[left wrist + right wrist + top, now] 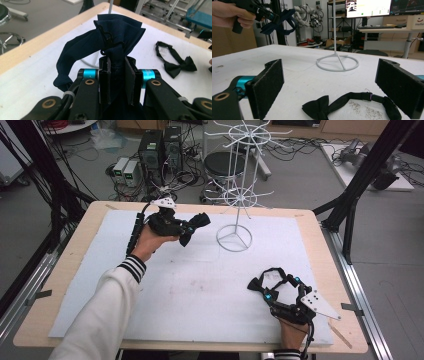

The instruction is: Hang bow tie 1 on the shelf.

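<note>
A person's left hand holds my left gripper (189,227) up over the far left of the white board, and its jaws are shut on a navy bow tie (200,222). In the left gripper view the navy bow tie (117,37) bunches up above the pads (105,80), with its strap looping off to the left. My right gripper (276,283) rests low at the near right, jaws open wide. A black bow tie (322,107) with its strap lies flat on the board between those jaws, and no pad touches it. The white wire rack (235,237) stands at the back centre.
A white foam board (200,290) covers the wooden table (65,270). The rack's round base (337,62) sits just beyond the black bow tie (178,63). Black frame posts (360,180) rise at the table's right and left. Computers and a stool stand on the floor behind.
</note>
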Available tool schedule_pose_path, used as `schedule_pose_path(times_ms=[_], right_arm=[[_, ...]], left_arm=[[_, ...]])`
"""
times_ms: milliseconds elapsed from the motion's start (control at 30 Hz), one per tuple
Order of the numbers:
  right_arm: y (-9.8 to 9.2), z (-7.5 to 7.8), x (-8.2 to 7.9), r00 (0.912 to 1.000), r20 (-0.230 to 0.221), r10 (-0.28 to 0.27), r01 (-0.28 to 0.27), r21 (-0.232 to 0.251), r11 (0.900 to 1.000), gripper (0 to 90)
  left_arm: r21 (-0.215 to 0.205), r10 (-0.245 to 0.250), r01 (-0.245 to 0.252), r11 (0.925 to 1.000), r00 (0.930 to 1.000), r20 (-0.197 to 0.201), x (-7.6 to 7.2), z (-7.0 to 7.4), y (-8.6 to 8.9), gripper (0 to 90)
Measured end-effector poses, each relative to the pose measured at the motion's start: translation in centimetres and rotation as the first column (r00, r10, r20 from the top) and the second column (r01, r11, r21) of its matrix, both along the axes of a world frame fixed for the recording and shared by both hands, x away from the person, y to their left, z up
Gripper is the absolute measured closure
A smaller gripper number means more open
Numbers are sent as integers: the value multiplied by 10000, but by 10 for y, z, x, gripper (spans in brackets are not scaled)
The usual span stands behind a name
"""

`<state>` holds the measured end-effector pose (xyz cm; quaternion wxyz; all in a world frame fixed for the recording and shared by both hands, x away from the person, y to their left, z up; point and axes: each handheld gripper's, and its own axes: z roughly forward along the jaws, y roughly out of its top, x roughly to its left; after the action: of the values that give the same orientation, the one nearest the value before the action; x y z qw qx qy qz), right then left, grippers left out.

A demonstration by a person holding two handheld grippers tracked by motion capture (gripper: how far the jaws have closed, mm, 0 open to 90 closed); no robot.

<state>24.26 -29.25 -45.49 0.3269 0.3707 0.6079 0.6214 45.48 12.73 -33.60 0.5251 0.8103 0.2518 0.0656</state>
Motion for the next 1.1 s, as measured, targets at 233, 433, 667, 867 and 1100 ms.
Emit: schedule_pose_path(times_ms=[233,433,667,867,1100], right_arm=[[0,0,0,10000,11,22,-22,-23,10000,76],[0,0,0,10000,12,12,-12,-18,10000,76],[1,0,-1,10000,17,19,-19,21,10000,76],[0,0,0,10000,32,-13,13,17,10000,76],[0,0,0,10000,-8,-12,12,58,10000,76]], left_arm=[[-269,-8,10,9996,10000,84,0,5,5,760],[-551,-17,30,9985,9997,249,2,16,7,760],[-1068,20,23,9943,9992,400,6,28,13,761],[-1438,53,0,9896,9993,369,12,36,14,761],[-1601,123,-51,9871,9990,436,18,44,10,761]])
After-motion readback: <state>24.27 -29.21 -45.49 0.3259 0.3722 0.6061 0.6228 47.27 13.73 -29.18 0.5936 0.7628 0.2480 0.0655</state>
